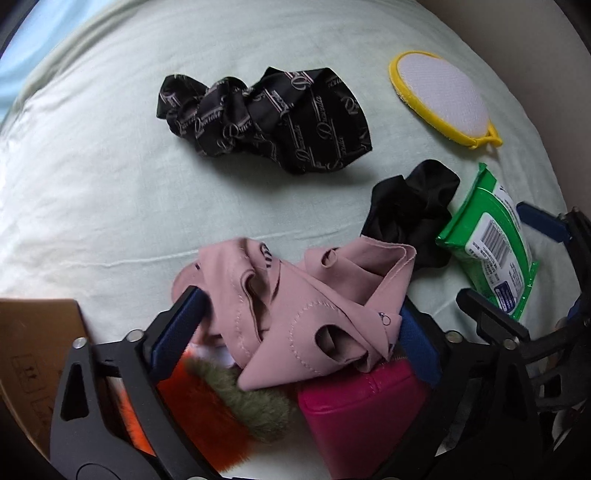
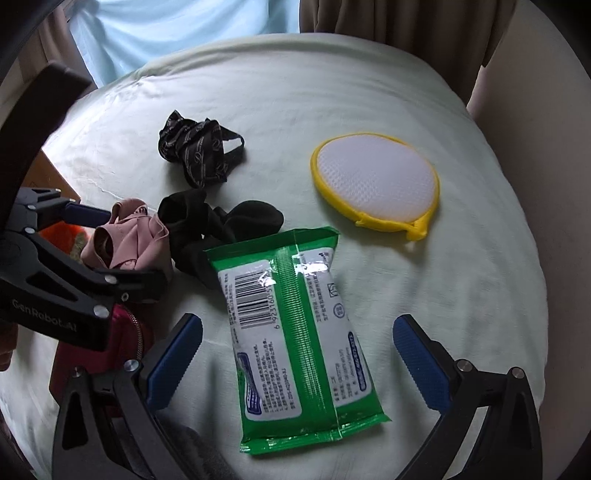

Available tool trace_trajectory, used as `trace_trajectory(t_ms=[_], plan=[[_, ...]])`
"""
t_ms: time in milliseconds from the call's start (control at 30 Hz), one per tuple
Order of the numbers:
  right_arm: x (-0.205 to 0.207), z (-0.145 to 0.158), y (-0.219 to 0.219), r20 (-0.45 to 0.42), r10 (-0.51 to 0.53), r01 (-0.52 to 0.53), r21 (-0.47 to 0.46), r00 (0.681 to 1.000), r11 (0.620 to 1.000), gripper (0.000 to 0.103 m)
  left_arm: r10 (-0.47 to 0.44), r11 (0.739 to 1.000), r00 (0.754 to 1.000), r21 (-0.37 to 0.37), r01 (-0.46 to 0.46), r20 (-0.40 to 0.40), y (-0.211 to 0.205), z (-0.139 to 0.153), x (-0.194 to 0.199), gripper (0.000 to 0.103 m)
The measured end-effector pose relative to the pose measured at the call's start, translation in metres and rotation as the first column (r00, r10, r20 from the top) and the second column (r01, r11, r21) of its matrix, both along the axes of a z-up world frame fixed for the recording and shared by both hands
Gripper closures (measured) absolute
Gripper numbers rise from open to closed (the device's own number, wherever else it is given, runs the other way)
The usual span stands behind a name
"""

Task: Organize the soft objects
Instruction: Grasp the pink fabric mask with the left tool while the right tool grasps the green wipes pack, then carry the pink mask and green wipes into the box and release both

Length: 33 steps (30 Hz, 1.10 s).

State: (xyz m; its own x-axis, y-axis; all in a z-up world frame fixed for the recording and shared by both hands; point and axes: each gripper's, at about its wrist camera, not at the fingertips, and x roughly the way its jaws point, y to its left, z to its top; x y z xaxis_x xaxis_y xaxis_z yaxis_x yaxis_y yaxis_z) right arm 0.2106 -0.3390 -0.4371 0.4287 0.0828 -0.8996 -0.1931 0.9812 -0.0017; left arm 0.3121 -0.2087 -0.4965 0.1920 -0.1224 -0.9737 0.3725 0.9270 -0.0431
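Note:
My left gripper (image 1: 299,314) is open, its blue pads on either side of a crumpled pink cloth (image 1: 295,302) that lies over a magenta zip pouch (image 1: 362,417) and an orange and olive furry item (image 1: 221,410). The pink cloth also shows in the right wrist view (image 2: 125,236). My right gripper (image 2: 295,354) is open, its jaws on either side of a green wet-wipes pack (image 2: 291,332) lying flat on the pale green sheet (image 2: 461,295). A black scrunchie (image 2: 218,225) lies between the pack and the pink cloth. A black printed cloth (image 1: 266,118) lies farther out.
A yellow-rimmed white mesh pad (image 2: 376,181) lies at the right on the sheet. A cardboard box (image 1: 33,350) stands at the left edge. Curtains (image 2: 388,22) hang beyond the bed.

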Motion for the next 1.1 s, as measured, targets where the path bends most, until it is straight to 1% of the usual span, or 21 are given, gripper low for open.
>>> trace_trajectory(t_ms=[33, 100, 133, 167, 200, 233, 267, 300, 333, 367, 433, 567, 633, 733, 867, 1000, 1100], plan=[[0.002, -0.002, -0.001, -0.015, 0.001, 0.0, 0.011, 1.0, 1.0, 0.01, 0.0, 1.0, 1.0, 0.009, 0.0, 0.0, 0.0, 0.0, 0.002, 0.014], [0.006, -0.009, 0.0, -0.047, 0.002, -0.001, 0.013, 0.999, 1.0, 0.031, 0.0, 1.0, 1.0, 0.022, 0.0, 0.001, 0.0, 0.0, 0.002, 0.021], [0.007, -0.012, 0.002, -0.06, 0.004, -0.004, -0.004, 0.998, 1.0, 0.033, 0.0, 1.0, 1.0, 0.024, 0.0, 0.002, 0.001, 0.0, 0.002, 0.026], [0.006, -0.012, 0.003, -0.057, 0.008, -0.009, -0.018, 0.998, 1.0, 0.036, 0.0, 1.0, 1.0, 0.027, 0.0, 0.005, 0.001, 0.001, 0.001, 0.033], [0.006, -0.012, 0.005, -0.052, 0.016, -0.018, -0.033, 0.999, 0.999, 0.042, 0.001, 1.0, 1.0, 0.03, -0.001, 0.008, 0.003, 0.002, 0.0, 0.037], [0.005, -0.011, 0.006, -0.053, 0.018, -0.02, -0.036, 0.998, 0.999, 0.045, 0.002, 0.999, 1.0, 0.032, -0.003, 0.011, 0.005, 0.005, -0.002, 0.046], [0.004, -0.01, 0.006, -0.05, 0.013, -0.015, -0.041, 0.999, 0.999, 0.051, 0.003, 0.999, 1.0, 0.033, -0.003, 0.014, 0.005, 0.01, -0.005, 0.053], [0.001, -0.011, 0.007, -0.049, 0.005, -0.007, -0.038, 0.999, 0.999, 0.055, 0.001, 1.0, 1.0, 0.028, -0.001, 0.014, 0.006, 0.012, -0.008, 0.054], [0.001, -0.01, 0.006, -0.048, 0.001, -0.003, -0.035, 0.999, 0.999, 0.056, -0.002, 1.0, 1.0, 0.024, 0.002, 0.017, 0.007, 0.013, -0.011, 0.058], [0.0, -0.009, 0.005, -0.044, -0.005, 0.004, -0.035, 0.999, 0.999, 0.058, -0.006, 1.0, 1.0, 0.018, 0.006, 0.02, 0.009, 0.016, -0.011, 0.064], [0.0, -0.006, 0.003, -0.038, -0.018, 0.017, -0.027, 0.999, 0.999, 0.061, -0.018, 1.0, 0.999, 0.018, 0.017, 0.032, 0.009, 0.02, -0.015, 0.065], [-0.006, 0.009, -0.008, -0.015, -0.056, 0.056, -0.015, 0.998, 0.998, 0.063, -0.011, 1.0, 0.998, 0.01, 0.011, 0.055, 0.006, 0.031, -0.02, 0.068], [-0.007, 0.022, -0.011, 0.001, -0.079, 0.079, -0.003, 0.997, 0.997, 0.063, 0.007, 1.0, 0.998, -0.008, -0.006, 0.065, 0.017, 0.053, -0.015, 0.068], [-0.008, 0.041, -0.017, 0.026, -0.105, 0.105, 0.017, 0.994, 0.994, 0.063, 0.043, 0.998, 0.995, -0.039, -0.04, 0.087, 0.022, 0.081, -0.021, 0.068], [-0.011, 0.077, -0.018, 0.056, -0.141, 0.139, 0.041, 0.988, 0.989, 0.063, 0.091, 0.992, 0.99, -0.093, -0.08, 0.112, 0.03, 0.123, -0.029, 0.068], [-0.018, 0.124, -0.015, 0.086, -0.168, 0.162, 0.074, 0.982, 0.984, 0.063, 0.154, 0.978, 0.978, -0.16, -0.131, 0.139, 0.044, 0.174, -0.04, 0.068], [-0.024, 0.167, -0.004, 0.113, -0.162, 0.153, 0.088, 0.98, 0.984, 0.063, 0.206, 0.961, 0.965, -0.221, -0.168, 0.16, 0.064, 0.217, -0.05, 0.068]])
